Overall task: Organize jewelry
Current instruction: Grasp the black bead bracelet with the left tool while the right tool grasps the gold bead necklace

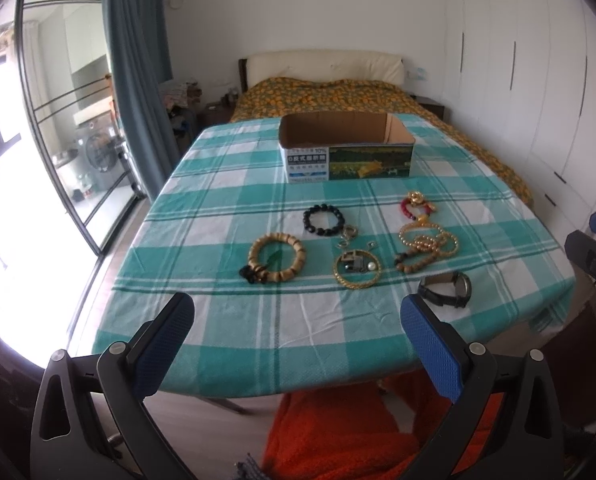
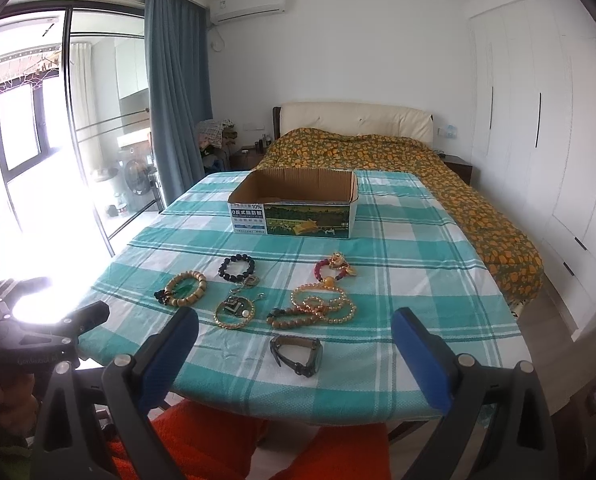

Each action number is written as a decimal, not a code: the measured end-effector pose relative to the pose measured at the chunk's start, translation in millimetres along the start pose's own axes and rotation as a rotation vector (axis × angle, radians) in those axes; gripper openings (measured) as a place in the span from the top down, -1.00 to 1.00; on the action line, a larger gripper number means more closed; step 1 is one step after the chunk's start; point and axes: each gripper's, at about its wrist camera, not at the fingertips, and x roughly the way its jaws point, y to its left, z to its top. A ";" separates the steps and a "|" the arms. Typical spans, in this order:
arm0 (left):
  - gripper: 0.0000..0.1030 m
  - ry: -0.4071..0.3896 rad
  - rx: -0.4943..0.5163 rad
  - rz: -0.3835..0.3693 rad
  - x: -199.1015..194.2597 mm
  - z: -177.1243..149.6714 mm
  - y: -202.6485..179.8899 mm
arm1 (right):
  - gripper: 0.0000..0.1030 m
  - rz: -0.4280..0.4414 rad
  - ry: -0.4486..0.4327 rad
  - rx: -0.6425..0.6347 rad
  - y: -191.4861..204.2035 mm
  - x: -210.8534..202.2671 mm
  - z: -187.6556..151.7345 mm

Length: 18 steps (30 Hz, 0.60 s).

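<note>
bare cloth (image 2: 418, 280) right of jewelry, box (image 2: 294, 216) blocks far side

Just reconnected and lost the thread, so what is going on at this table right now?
A person holds both grippers open above the near edge of the green checked tablecloth, the left gripper and right gripper gripping nothing. Bead bracelets, including a black bead bracelet, a gold bangle and a black-strapped wristwatch lie loose on the cloth. The open cardboard box behind them looks empty.
</note>
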 end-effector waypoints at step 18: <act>-0.99 0.149 -0.151 0.049 93.5 12.5 72.7 | -0.92 -0.055 0.119 0.066 -38.9 76.6 3.0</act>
